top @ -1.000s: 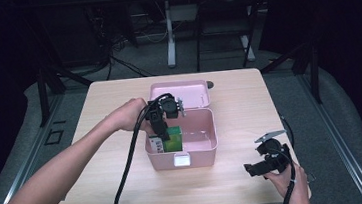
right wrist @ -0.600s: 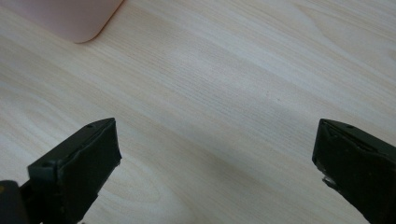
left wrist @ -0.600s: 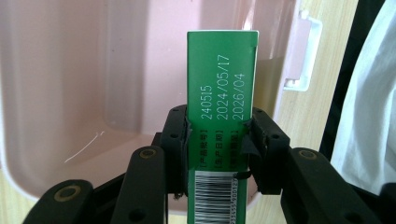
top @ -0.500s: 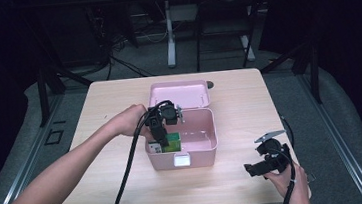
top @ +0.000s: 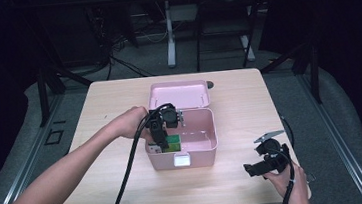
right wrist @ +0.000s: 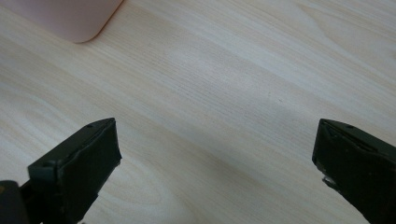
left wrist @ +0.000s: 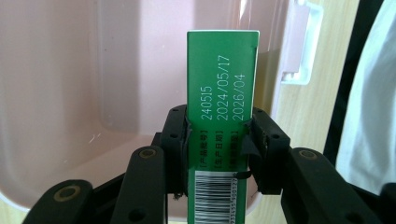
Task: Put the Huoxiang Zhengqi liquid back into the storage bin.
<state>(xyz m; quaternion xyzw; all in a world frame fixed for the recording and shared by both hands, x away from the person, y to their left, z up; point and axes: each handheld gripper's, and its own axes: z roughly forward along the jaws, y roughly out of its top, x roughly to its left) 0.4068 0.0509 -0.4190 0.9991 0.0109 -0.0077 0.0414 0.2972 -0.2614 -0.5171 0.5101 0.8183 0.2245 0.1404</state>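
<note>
A green carton (left wrist: pixel 222 93) with printed dates and a barcode stands upright between the jaws of my left gripper (left wrist: pixel 217 140), which is shut on it. In the high view the left gripper (top: pixel 163 144) points down into the left end of the open pink box (top: pixel 213 129), and the green carton (top: pixel 174 144) sits low inside against the box's left wall. My right gripper (top: pixel 252 169) hovers near the table's front right, jaws wide open over bare wood (right wrist: pixel 215 154) with nothing between them.
The pink box's lid (top: pixel 178 94) lies flat behind it, hinged back. A white latch (top: pixel 181 159) marks the box's front wall. A corner of the pink box (right wrist: pixel 70 18) shows in the right gripper view. Cables trail from both grippers toward the front edge.
The left gripper has sunk a little with the green carton, deeper into the pink box. The right gripper has stayed where it was.
</note>
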